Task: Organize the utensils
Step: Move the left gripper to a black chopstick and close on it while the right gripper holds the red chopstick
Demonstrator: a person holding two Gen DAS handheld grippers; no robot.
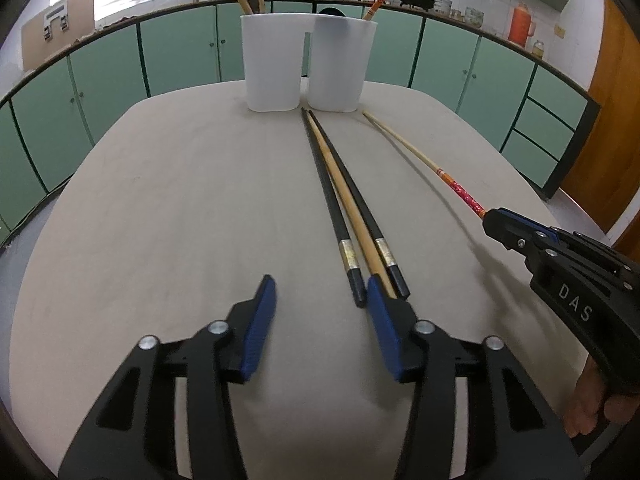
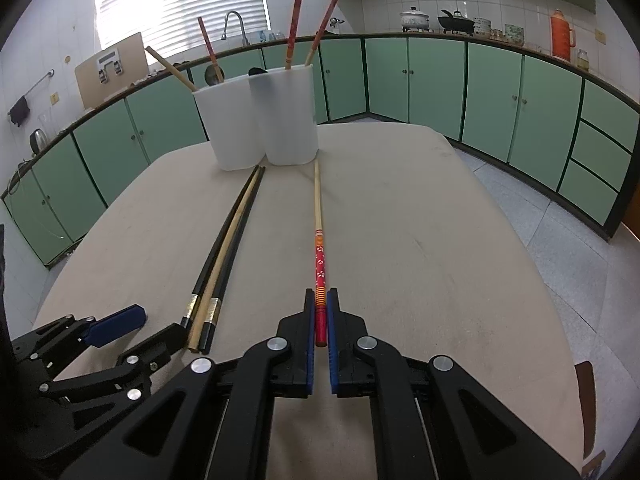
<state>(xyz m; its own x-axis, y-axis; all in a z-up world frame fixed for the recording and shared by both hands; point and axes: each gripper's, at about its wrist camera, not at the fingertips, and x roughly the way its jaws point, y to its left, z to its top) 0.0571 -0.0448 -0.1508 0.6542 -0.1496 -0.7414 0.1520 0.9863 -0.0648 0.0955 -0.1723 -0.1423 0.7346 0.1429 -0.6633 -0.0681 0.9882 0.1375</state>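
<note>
A white two-cup utensil holder (image 1: pixel 304 68) (image 2: pixel 264 120) stands at the table's far end with several chopsticks in it. Two black chopsticks (image 1: pixel 332 200) (image 2: pixel 212 256) and a plain wooden one (image 1: pixel 348 208) (image 2: pixel 224 248) lie together on the table. My left gripper (image 1: pixel 322 292) (image 2: pixel 156 320) is open, low over the table, its right finger beside their near ends. My right gripper (image 2: pixel 320 300) (image 1: pixel 490 220) is shut on the red end of a red-patterned chopstick (image 2: pixel 319 240) (image 1: pixel 416 156) that points at the holder.
The beige table (image 1: pixel 180 220) (image 2: pixel 420 240) drops off at its edges. Green cabinets (image 2: pixel 440 80) and a counter with pots and a sink run behind it. Tiled floor (image 2: pixel 540 208) lies to the right.
</note>
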